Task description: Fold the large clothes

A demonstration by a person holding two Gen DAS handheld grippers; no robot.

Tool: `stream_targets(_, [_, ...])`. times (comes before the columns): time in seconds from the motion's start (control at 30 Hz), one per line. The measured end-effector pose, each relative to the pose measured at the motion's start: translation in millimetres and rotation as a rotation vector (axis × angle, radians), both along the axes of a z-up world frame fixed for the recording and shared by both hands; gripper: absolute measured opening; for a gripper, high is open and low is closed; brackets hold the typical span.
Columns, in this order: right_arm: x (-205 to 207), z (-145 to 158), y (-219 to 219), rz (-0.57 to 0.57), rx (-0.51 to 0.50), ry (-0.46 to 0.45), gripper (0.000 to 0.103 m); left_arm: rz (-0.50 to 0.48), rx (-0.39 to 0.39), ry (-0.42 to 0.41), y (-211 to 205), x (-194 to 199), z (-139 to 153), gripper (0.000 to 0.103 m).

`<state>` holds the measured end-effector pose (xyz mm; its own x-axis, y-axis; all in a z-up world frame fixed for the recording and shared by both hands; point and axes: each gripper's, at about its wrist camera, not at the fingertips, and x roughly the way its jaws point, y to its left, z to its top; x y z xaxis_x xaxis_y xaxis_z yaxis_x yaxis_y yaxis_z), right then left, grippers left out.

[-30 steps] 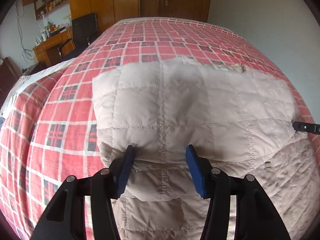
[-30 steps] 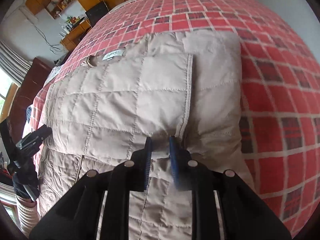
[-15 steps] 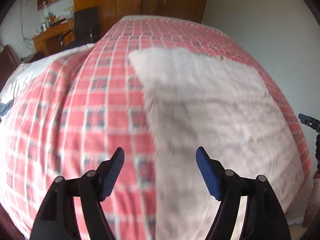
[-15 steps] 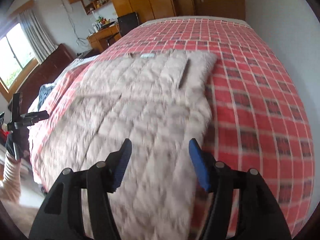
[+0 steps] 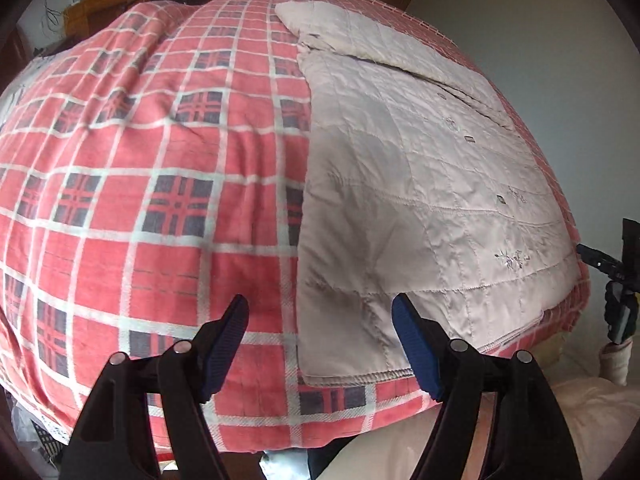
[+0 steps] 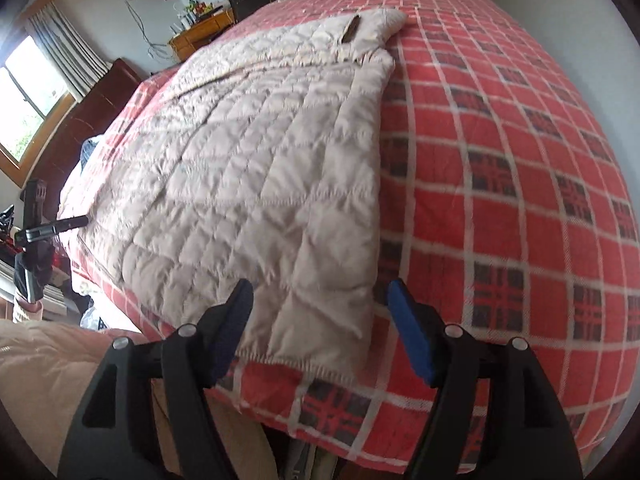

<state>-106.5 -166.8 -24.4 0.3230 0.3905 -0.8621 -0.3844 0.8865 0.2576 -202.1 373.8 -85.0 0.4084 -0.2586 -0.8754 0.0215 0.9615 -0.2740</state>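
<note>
Ahead of your left gripper (image 5: 320, 320), the quilted beige jacket (image 5: 420, 184) lies flat on the red plaid blanket (image 5: 140, 200), its near hem corner sitting between your spread blue pads and just beyond them. Your fingers stand wide apart and hold nothing. From this side you see the jacket's front panel with small snaps and faint embroidery, and a folded layer crossing its far end; its right edge curves out of sight over the blanket's edge.

Between the fingers of your right gripper (image 6: 320, 316), also parted and empty, you look at the opposite hem corner of the jacket (image 6: 272, 168), with the blanket (image 6: 500, 160) stretching off to the right. This view is slightly blurred, so the stitching near the collar is hard to read, and a dark strip there cannot be identified. Only here do you see the window (image 6: 28, 96), the wooden desk (image 6: 200, 32) past the jacket, and your other gripper far to the left. Pale padded clothing (image 6: 44, 368) fills the lower left, cut off by the frame.
</note>
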Motion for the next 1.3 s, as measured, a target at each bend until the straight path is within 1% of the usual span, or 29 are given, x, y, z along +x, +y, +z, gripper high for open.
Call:
stream_targets(0.07, [-2.1, -9.6, 2.0, 0.006, -0.004, 0.028, 0.070, -0.001, -0.027, 0.026, -0.5, 2.1, -9.2, 0.074])
stream_targets(0.1, [-1.6, -16.1, 4.4, 0.012, -0.002, 0.053, 0.067, 0.007, -0.032, 0.036, 0.9, 4.1, -13.5, 0.074])
stream_targets(0.13, [-0.4, -20.5, 6.6, 0.016, 0.000, 0.066, 0.063, 0.015, -0.041, 0.039, 1.8, 5.0, -16.7, 0.074])
stream_targets(0.17, [-2.1, -25.3, 10.4, 0.022, -0.012, 0.069, 0.057, 0.016, -0.045, 0.035, 1.5, 4.8, -16.9, 0.074])
stream_targets(0.2, [-4.1, -26.4, 14.0, 0.027, -0.037, 0.053, 0.050, 0.013, -0.041, 0.032, 0.3, 4.1, -15.6, 0.071])
stream_targets(0.23, [-6.5, -24.7, 17.4, 0.039, -0.052, 0.035, 0.044, 0.007, -0.044, 0.029, -1.2, 3.5, -13.9, 0.059])
stream_targets(0.27, [-7.6, -23.2, 18.4, 0.044, -0.047, 0.030, 0.029, 0.003, -0.061, 0.034, -2.2, 3.1, -12.8, 0.050])
stream_targets(0.3, [-8.2, -20.5, 18.9, 0.042, -0.033, 0.031, 0.019, 0.002, -0.082, 0.042, -2.6, 3.4, -12.6, 0.033])
stream_targets(0.33, [-8.5, -16.4, 19.2, 0.039, -0.016, 0.027, 0.016, 0.004, -0.113, 0.051, -2.3, 3.2, -12.5, 0.024])
stream_targets(0.37, [-9.2, -12.8, 20.1, 0.040, -0.015, 0.017, 0.013, 0.008, -0.125, 0.049, -1.9, 2.9, -11.0, 0.021])
stream_targets(0.4, [-9.9, -8.1, 21.3, 0.042, -0.019, 0.000, 0.012, 0.009, -0.131, 0.043, -1.6, 2.6, -9.0, 0.015])
stream_targets(0.43, [-10.4, -3.1, 23.4, 0.043, -0.021, -0.015, 0.012, 0.013, -0.149, 0.033, -0.5, 2.4, -5.6, 0.011])
stream_targets(0.5, [-11.4, 8.7, 22.9, 0.035, 0.010, -0.043, 0.011, 0.016, -0.178, 0.007, -0.1, 4.4, 2.7, 0.010])
stream_targets(0.63, [-8.3, 40.2, 15.6, 0.011, 0.088, -0.113, 0.010, 0.002, -0.243, -0.085, 2.8, 5.5, 33.7, 0.009])
stream_targets(0.73, [2.2, 66.2, 11.1, -0.006, 0.155, -0.158, 0.010, -0.015, -0.268, -0.160, 3.2, 15.3, 61.9, 0.008])
stream_targets(0.87, [31.7, 92.3, 9.6, -0.023, 0.191, -0.207, 0.010, -0.019, -0.276, -0.242, 4.4, 40.2, 89.6, 0.008])
stream_targets(0.97, [63.2, 103.0, 7.6, -0.045, 0.220, -0.204, 0.010, -0.011, -0.275, -0.285, 8.7, 68.5, 106.7, 0.008])
stream_targets(1.1, [109.5, 110.5, 3.6, -0.081, 0.270, -0.178, 0.010, 0.005, -0.290, -0.303, 18.6, 112.4, 116.6, 0.008])
stream_targets(1.23, [159.6, 110.7, 3.0, -0.122, 0.304, -0.137, 0.010, 0.029, -0.303, -0.295, 26.0, 156.0, 114.8, 0.008])
stream_targets(1.3, [181.7, 107.2, 4.4, -0.139, 0.307, -0.117, 0.010, 0.038, -0.296, -0.291, 28.0, 176.6, 112.6, 0.008])
